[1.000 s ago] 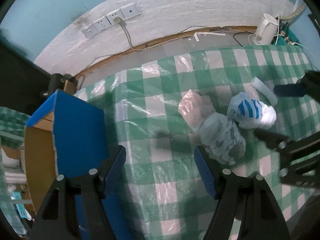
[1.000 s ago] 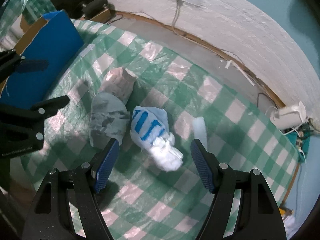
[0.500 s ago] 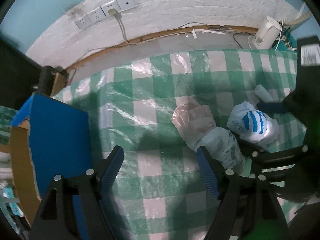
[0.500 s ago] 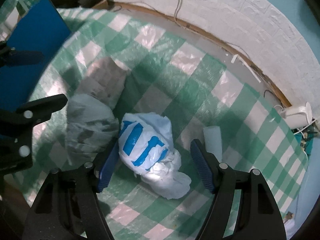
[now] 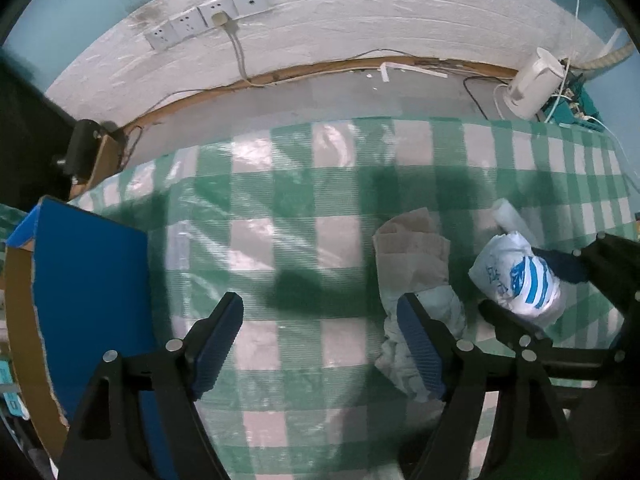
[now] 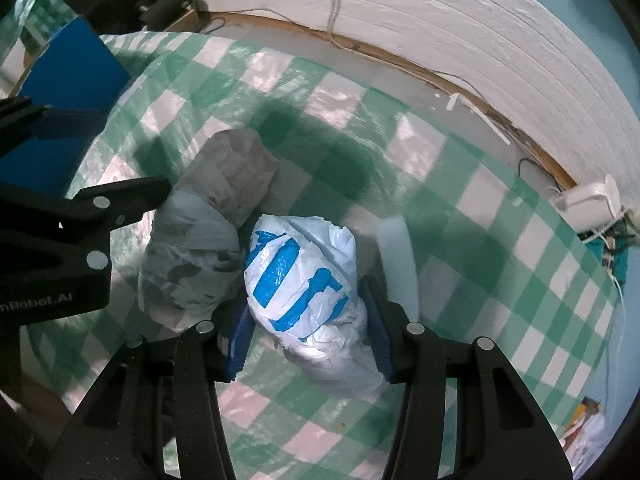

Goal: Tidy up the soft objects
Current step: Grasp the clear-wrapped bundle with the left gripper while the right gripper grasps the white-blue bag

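Looking at a white textured wall [image 5: 360, 20] carrying wall sockets [image 5: 208, 20], teal paint above, grey floor [image 5: 320, 100] running beneath, green checked tablecloth [image 5: 280, 200] gleaming under light.

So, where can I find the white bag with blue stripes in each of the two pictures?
Left wrist view: the white bag with blue stripes is at the right edge, between the fingers of the right gripper.
Right wrist view: the bag is in the lower centre, between the closing blue pads.
Shared landmark: the grey wrapped bundle beside it.
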`<state>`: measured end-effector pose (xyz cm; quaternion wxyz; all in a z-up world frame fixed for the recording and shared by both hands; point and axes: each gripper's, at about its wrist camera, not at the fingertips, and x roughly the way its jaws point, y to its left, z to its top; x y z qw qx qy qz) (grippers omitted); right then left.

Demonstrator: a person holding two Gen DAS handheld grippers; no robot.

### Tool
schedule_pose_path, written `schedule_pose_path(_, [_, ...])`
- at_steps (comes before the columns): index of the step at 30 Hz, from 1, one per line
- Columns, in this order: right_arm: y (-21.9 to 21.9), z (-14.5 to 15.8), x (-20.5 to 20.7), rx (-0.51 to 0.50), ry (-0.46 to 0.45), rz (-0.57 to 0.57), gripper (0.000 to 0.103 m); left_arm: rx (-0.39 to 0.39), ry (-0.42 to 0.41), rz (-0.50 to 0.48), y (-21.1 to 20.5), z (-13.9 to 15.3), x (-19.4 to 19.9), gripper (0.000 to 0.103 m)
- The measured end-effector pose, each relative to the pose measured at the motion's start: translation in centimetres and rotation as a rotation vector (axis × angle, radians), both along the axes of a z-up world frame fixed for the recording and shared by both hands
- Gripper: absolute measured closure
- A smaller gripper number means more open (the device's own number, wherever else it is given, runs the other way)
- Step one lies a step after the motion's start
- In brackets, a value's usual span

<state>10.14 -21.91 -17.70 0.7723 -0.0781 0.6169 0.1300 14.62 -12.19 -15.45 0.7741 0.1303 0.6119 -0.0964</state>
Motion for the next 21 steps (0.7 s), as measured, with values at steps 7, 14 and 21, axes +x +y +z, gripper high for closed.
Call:
schedule_pose_path(7, [-1.7,0.2,-1.1,0.025,0.007,-0.060,0.053,0.025,0.009,-0.058,-2.6,-0.8,-1.2,0.022])
schedule_pose_path(14, [-3.0,-0.5,-2.1,0.072,0.042,-0.110,0.053,0.059,-0.020,-0.108,-4.2,-0.3,-2.6,0.022])
schedule_pose_path(21, [-4.0,-1.3,-2.8,0.091,0.066,-0.129,0.051,0.064,-0.032,-0.125,-4.4,0.4,-3.6,0.022])
